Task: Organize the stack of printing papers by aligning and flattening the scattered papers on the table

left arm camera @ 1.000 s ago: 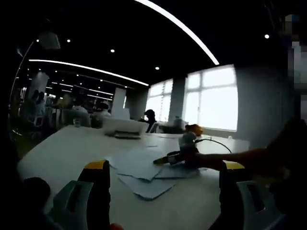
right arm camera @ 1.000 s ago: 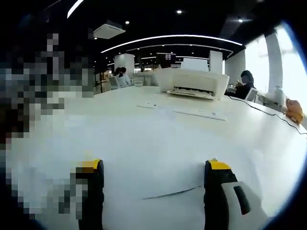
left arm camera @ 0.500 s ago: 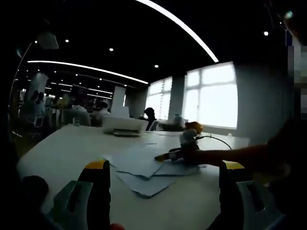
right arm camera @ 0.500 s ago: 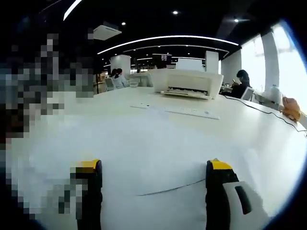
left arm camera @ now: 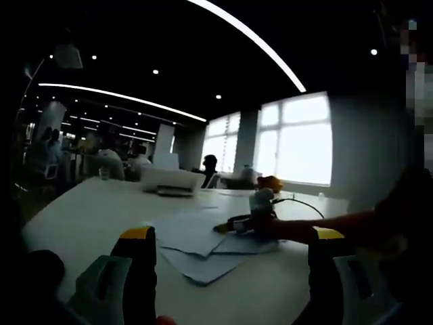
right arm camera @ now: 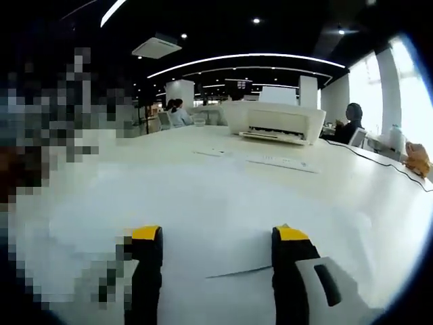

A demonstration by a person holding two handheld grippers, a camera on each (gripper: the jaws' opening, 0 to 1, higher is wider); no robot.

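Several pale sheets of printing paper (left arm camera: 193, 247) lie fanned and overlapping on the white table (left arm camera: 88, 210), out of line with each other. My left gripper (left arm camera: 233, 233) hovers low before them, its yellow-tipped jaws wide apart with nothing between. My right gripper (left arm camera: 245, 223) reaches in from the right on a person's arm, its tips resting low over the top sheets. In the right gripper view, my right gripper (right arm camera: 218, 233) is open just above white paper (right arm camera: 203, 203), and a sheet edge (right arm camera: 237, 273) runs between the jaws.
A white printer (right arm camera: 274, 120) stands at the far side of the table, with a cable (right arm camera: 369, 157) trailing to the right. Loose slips (right arm camera: 281, 162) lie in front of it. An orange object (left arm camera: 270, 181) sits behind the papers. People sit in the background.
My right gripper's jaws have drawn closer together over the paper. The left gripper and the sheets have barely shifted.
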